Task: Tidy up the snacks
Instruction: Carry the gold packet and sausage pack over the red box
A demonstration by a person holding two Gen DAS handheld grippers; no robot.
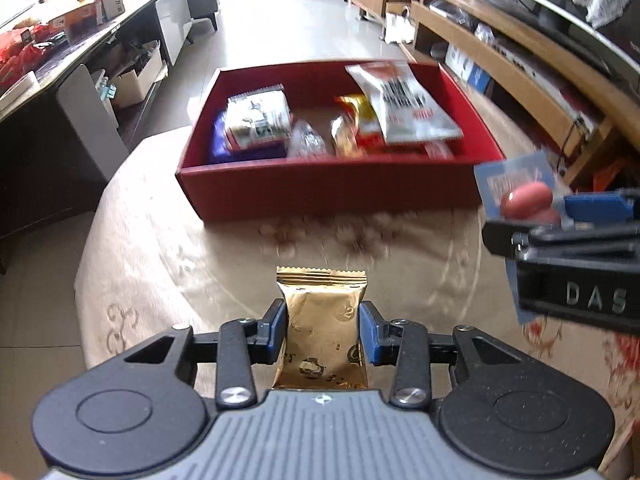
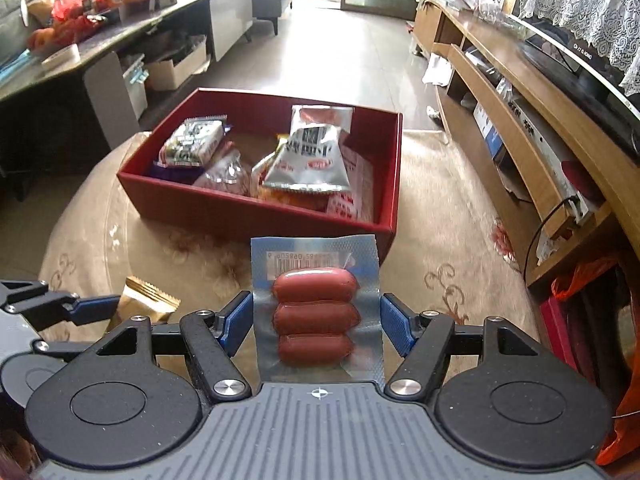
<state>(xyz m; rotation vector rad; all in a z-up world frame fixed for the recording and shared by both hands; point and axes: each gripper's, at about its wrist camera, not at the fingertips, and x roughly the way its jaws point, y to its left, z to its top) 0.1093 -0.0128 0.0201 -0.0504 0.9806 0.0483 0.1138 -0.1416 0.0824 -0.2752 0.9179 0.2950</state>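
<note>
My left gripper (image 1: 323, 330) is shut on a gold snack packet (image 1: 322, 336), held upright above the round table. My right gripper (image 2: 316, 320) is shut on a clear pack of three red sausages (image 2: 316, 316) with a blue barcoded top. Ahead of both stands a red box (image 1: 320, 192) holding several snack packets, among them a big white bag (image 1: 404, 100) and a white and green packet (image 1: 258, 118). The left wrist view has the sausage pack (image 1: 520, 196) and right gripper at its right edge. The gold packet (image 2: 146, 300) shows at lower left in the right wrist view, beside the red box (image 2: 256, 216).
The round table wears a beige patterned cloth (image 1: 160, 248). A dark counter (image 1: 80, 40) loaded with boxes and red bags runs along the left. A long wooden TV cabinet (image 2: 520, 132) lines the right wall. Tiled floor (image 2: 340, 52) lies beyond the box.
</note>
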